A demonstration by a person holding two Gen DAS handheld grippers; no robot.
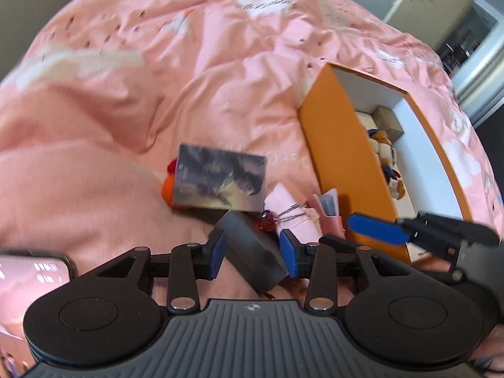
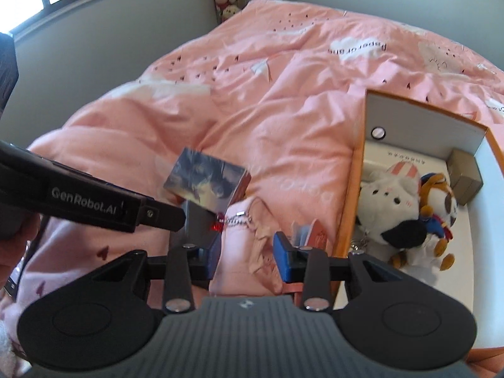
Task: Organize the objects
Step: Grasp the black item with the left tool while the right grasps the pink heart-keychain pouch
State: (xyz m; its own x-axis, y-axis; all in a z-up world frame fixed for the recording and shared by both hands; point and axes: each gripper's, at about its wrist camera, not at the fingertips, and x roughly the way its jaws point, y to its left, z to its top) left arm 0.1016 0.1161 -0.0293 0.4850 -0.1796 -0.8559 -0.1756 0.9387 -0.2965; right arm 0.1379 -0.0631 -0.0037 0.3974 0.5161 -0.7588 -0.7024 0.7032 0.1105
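Now, from the left wrist view, we see our left gripper [image 1: 252,249] part open with a dark grey box [image 1: 252,252] tilted between its blue pads; the picture is blurred, and we cannot tell whether the pads press on it or only flank it. This box lies on the pink quilt [image 1: 126,94], just left of the orange bin [image 1: 340,163]. Touching its far edge is a printed box [image 1: 220,179], with a pink pouch [image 1: 289,214] and a red bead [image 1: 266,222] between it and the bin. Our right gripper [image 1: 376,224] reaches in beside the bin's near corner.

From the right wrist view, the right gripper [image 2: 247,250] stands part open over the pouch, whose soft fabric runs up between the pads; contact is again unclear to us. The pouch lies just left of the bin [image 2: 349,189], where plush toys [image 2: 393,208] already sit. The left gripper [image 2: 163,217] comes in further left of the bin, over the grey box [image 2: 197,226].

We judge the grey box stiff, smooth and fairly light, best pinched across its flat sides near the middle. The pouch should be light and floppy, so we would take a thick fold of cloth, clear of the bead chain [image 2: 239,220], which could snag.
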